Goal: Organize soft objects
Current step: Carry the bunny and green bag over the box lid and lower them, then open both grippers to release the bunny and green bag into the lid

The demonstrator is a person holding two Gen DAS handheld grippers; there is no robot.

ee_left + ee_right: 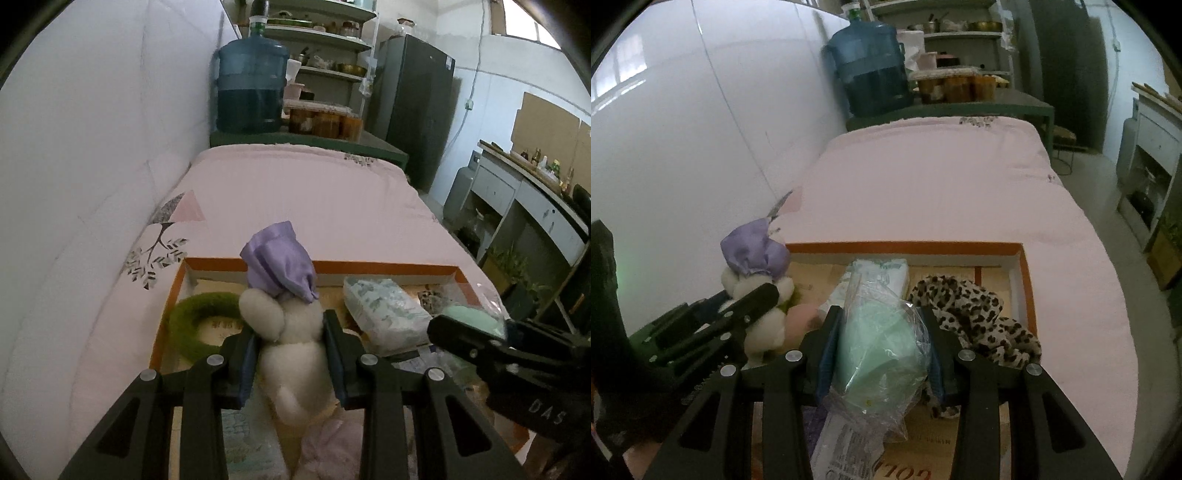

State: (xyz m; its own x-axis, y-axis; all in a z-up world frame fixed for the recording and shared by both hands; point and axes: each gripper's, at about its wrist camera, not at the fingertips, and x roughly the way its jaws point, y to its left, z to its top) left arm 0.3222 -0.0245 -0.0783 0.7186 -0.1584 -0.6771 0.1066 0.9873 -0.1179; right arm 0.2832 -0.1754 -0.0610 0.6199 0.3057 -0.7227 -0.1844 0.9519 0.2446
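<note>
A: Big picture first: a pink bedspread [942, 192] runs away to the far end, where a blue water jug [251, 88] stands on a green table [1015, 105].

B: And near us sits the orange-rimmed box [905, 246], resting on the bedspread.

A: In it, a leopard-print cloth [975, 314] at the right, a pale printed packet [388, 314] in the middle, a green fuzzy ring [195, 325] at the left.

B: The left gripper [291, 354] is clamped on the white plush toy [291, 354] with its purple satin cap [279, 258], held above the box's left side.

A: The right gripper [881, 350] squeezes a mint-green soft item in clear plastic wrap [875, 354], over the middle of the box.
</note>
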